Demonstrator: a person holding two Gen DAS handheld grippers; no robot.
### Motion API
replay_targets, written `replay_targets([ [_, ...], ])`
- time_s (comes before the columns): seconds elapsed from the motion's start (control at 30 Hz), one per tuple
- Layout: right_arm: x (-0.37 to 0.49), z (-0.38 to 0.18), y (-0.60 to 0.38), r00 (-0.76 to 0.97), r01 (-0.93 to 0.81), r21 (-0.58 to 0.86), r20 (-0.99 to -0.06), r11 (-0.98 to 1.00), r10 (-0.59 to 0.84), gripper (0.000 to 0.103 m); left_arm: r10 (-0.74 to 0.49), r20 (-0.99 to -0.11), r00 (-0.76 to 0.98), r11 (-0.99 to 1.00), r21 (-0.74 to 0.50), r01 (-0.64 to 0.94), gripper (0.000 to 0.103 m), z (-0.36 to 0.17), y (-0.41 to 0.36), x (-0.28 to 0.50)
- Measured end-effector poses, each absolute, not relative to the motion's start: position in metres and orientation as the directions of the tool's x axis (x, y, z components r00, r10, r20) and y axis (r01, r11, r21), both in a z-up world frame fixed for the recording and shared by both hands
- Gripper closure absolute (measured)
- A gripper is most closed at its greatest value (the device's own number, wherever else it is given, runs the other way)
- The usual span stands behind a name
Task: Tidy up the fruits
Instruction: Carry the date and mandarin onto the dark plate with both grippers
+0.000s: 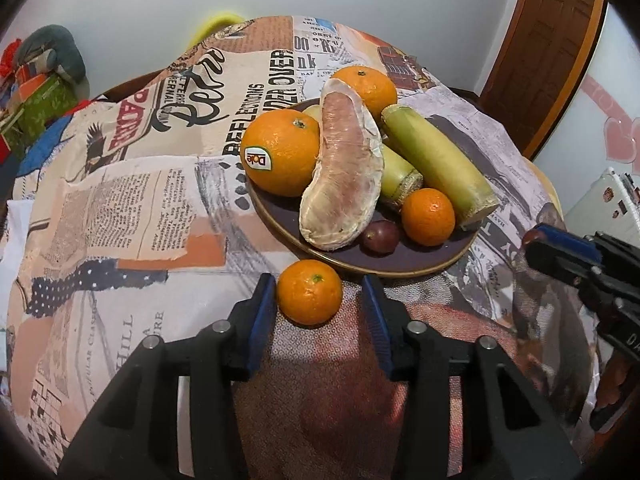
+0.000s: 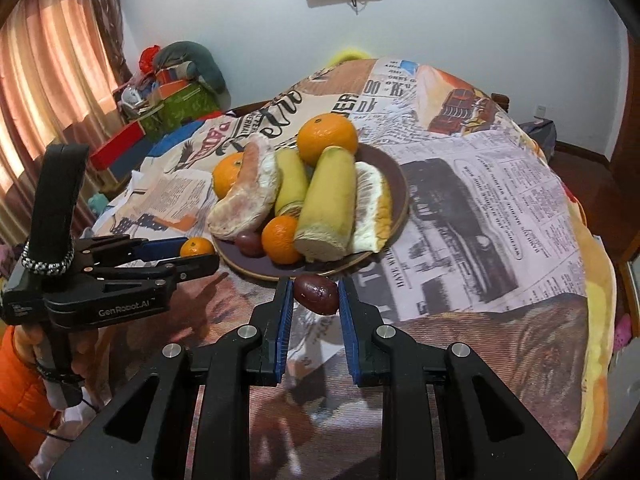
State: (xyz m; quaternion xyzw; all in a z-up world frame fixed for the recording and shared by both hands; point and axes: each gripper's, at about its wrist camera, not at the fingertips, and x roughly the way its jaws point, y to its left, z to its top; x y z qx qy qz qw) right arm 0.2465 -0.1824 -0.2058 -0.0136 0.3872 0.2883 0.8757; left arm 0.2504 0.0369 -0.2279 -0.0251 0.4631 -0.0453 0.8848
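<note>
- Orange tangerine (image 1: 309,292) sits between our left gripper (image 1: 318,294) fingers, which stand wide with a gap on the right; closing off-centre could roll it away.
- Our right gripper (image 2: 315,294) pinches a dark red date (image 2: 315,294) just near the plate (image 2: 394,184); a loose grip could drop it.
- Piled fruit may shift if we bump it.

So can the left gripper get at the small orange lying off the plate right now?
Probably yes: the small orange already sits between the open left gripper, beside the plate, with nothing in between.
</note>
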Motion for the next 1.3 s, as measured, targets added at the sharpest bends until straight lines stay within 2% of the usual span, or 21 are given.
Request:
replay_targets([
  [0.03, 0.247, -0.205, -0.184, 0.536, -0.514, 0.2, -0.684, 0.834, 0.494, 0.082, -0.099, -0.818, 0.567, 0.995, -0.081, 0.056, 0.07, -0.228, 0.037, 0.251],
  [0.27, 0.247, -0.2, -0.189, 0.55, -0.507, 0.202, -0.673, 0.838, 0.494, 0.082, -0.104, -0.816, 0.569, 0.995, -0.08, 0.067, 0.07, -0.22, 0.034, 0.244],
  [0.7, 0.269, -0.185, -0.193, 0.592, -0.508, 0.197, -0.628, 0.839, 0.505, 0.082, -0.139, -0.74, 0.658, 0.99, -0.082, 0.118, 0.07, -0.173, 0.013, 0.258],
  [1.3, 0.333, -0.196, -0.182, 0.567, -0.52, 0.219, -0.635, 0.826, 0.525, 0.082, -0.178, -0.722, 0.668, 0.983, -0.105, 0.149, 0.07, -0.177, -0.003, 0.326],
])
